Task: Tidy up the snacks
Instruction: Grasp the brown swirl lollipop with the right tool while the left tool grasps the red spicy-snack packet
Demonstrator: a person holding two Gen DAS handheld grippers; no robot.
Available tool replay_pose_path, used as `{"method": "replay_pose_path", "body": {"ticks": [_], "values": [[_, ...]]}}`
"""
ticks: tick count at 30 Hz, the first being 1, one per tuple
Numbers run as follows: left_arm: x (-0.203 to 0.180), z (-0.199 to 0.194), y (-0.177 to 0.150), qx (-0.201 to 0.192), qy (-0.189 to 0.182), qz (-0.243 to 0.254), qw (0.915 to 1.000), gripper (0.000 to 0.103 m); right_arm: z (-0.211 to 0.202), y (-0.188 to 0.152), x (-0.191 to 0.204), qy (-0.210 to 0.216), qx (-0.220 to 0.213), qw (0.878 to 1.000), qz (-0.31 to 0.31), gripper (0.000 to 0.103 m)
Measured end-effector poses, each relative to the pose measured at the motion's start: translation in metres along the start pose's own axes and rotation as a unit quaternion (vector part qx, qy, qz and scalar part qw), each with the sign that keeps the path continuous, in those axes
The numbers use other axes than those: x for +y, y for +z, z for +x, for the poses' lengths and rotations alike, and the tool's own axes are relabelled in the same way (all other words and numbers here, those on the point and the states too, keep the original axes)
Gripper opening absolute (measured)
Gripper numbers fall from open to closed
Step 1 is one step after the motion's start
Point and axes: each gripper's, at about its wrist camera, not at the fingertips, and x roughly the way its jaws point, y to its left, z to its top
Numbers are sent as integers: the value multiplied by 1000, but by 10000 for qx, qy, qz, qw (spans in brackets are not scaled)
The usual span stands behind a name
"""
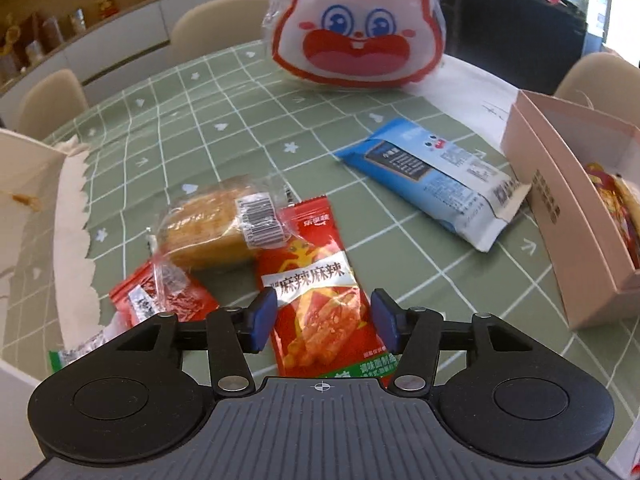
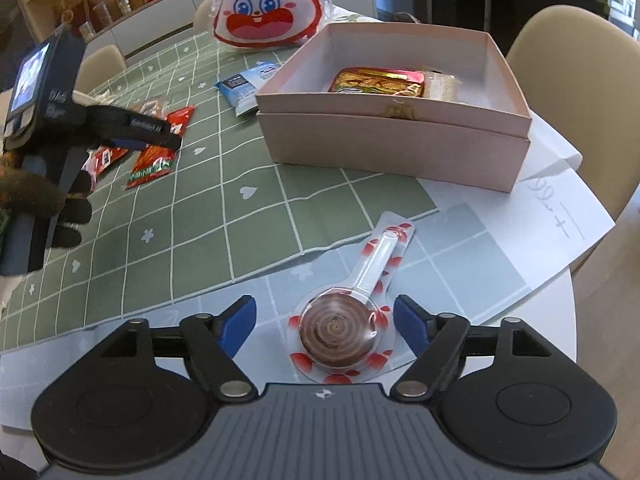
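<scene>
My left gripper (image 1: 323,318) is open, its blue pads either side of a red spicy snack packet (image 1: 320,292) lying on the green checked tablecloth. A wrapped cake (image 1: 218,226) and a second red packet (image 1: 160,296) lie just left of it. A blue snack bar (image 1: 436,180) lies further right. My right gripper (image 2: 325,322) is open around a wrapped chocolate swirl lollipop (image 2: 338,330) flat on the table. The pink box (image 2: 394,132) ahead of it holds a red noodle packet (image 2: 378,80) and a clear-wrapped snack (image 2: 442,86).
A rabbit-face bag (image 1: 360,28) stands at the table's far side. Torn white paper (image 1: 72,240) lies at the left. White paper sheets (image 2: 560,216) lie under and beside the box. Beige chairs (image 2: 580,72) surround the table. The left gripper's body (image 2: 48,120) shows in the right wrist view.
</scene>
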Motion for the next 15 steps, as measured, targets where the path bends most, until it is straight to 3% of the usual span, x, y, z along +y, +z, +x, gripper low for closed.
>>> {"method": "replay_pose_path", "body": {"ticks": [8, 11, 13, 15], "values": [[26, 10, 3, 32, -3, -996, 9950, 64, 1, -8, 9, -77, -20, 9993, -354, 86], [25, 11, 4, 11, -77, -845, 9964, 69, 0, -10, 8, -41, -38, 9993, -379, 88], [24, 13, 5, 57, -177, -788, 9967, 75, 1, -10, 8, 21, -34, 9993, -360, 94], [25, 13, 5, 82, -242, -775, 9967, 72, 3, -10, 8, 144, 12, 9994, -303, 103]]}}
